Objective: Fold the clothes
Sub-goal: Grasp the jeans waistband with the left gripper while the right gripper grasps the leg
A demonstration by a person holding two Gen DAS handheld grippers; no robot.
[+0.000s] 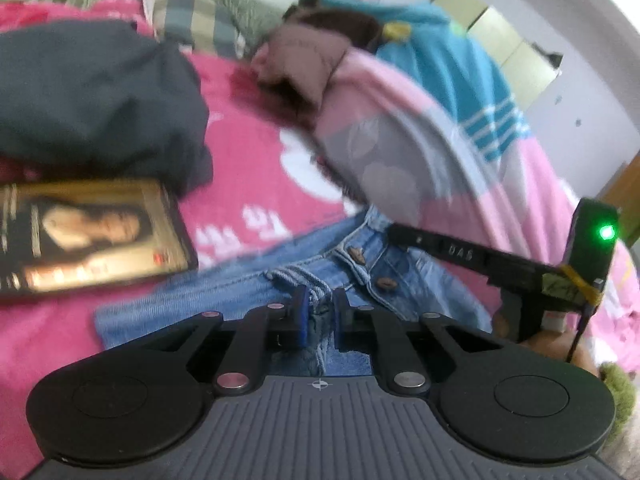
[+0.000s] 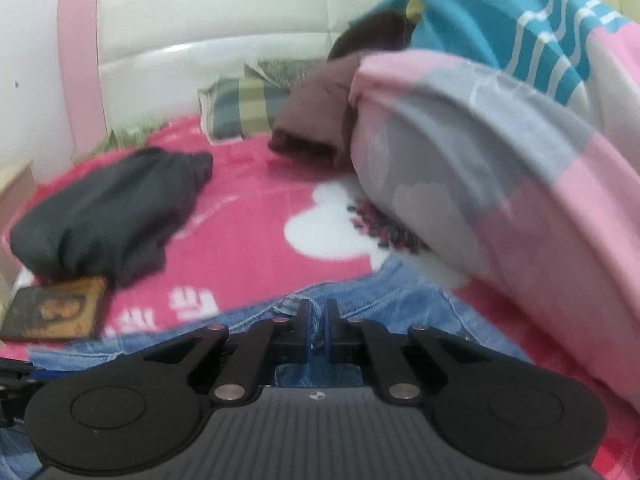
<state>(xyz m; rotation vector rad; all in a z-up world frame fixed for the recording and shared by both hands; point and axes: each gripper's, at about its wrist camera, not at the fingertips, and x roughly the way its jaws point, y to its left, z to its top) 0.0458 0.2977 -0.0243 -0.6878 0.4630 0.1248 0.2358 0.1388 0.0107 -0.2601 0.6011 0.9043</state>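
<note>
The blue jeans point(image 1: 256, 284) lie flat on the pink bed sheet point(image 1: 248, 168), and everything else here is told from where the jeans are. The left gripper point(image 1: 318, 312) has its two jaws pressed tight on a bunched bit of denim at the near edge of the jeans, close to the frayed threads and just beside the two brown buttons point(image 1: 370, 268). The right gripper point(image 2: 318, 322) is doing the same thing: its jaws are squeezed on a fold of the jeans' edge, with blue cloth poking up between them. So both grippers are pinching the jeans.

Past the jeans, on the far side, sits a dark grey garment point(image 1: 96, 104) in a soft heap. Next to the jeans, on the same side as that heap, a DVD case point(image 1: 88, 236) with a gold picture lies on the sheet, with the grey heap resting against its far edge. On the other side of the jeans a big pink, grey and blue quilt point(image 1: 432, 128) is piled up, and its edge lies over part of the jeans.

The step in hand looks like lifting the jeans' edge to start a fold. To do it well, both grippers should go up together and stay level, so the cloth does not twist. They should pull gently, since the quilt may hold one part down. The fold should land clear of the DVD case, so it does not make a bump underneath.
</note>
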